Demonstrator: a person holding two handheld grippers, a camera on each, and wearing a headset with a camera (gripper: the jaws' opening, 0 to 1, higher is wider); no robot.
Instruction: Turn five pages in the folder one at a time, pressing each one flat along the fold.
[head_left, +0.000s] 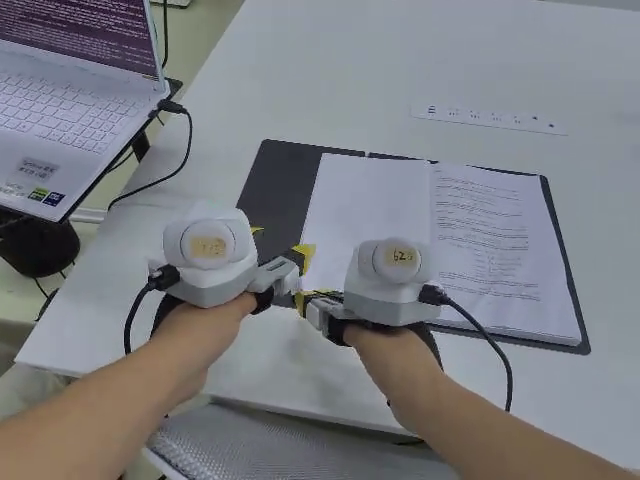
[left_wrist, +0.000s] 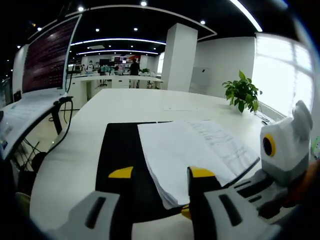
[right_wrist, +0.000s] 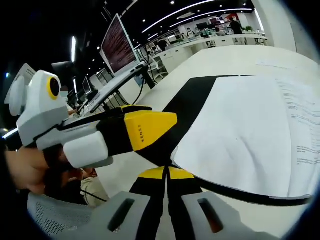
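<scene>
The black folder (head_left: 275, 190) lies open on the white table, with a blank white page (head_left: 370, 200) on its left half and a printed page (head_left: 490, 240) on its right. My left gripper (head_left: 298, 258) hovers at the folder's near edge, open. In the left gripper view its yellow-tipped jaws (left_wrist: 160, 172) straddle the black cover (left_wrist: 117, 145), and the blank page's near corner (left_wrist: 172, 195) sits by the right jaw. My right gripper (head_left: 308, 303) is just beside it, with jaws shut (right_wrist: 166, 173) and nothing seen between them, aimed at the folder's near corner (right_wrist: 190, 100).
A laptop (head_left: 70, 80) stands at the far left with a black cable (head_left: 185, 140) running toward the folder. A white strip (head_left: 490, 117) lies beyond the folder. A potted plant (left_wrist: 242, 92) stands far off. A mesh chair seat (head_left: 250, 450) sits below the table's front edge.
</scene>
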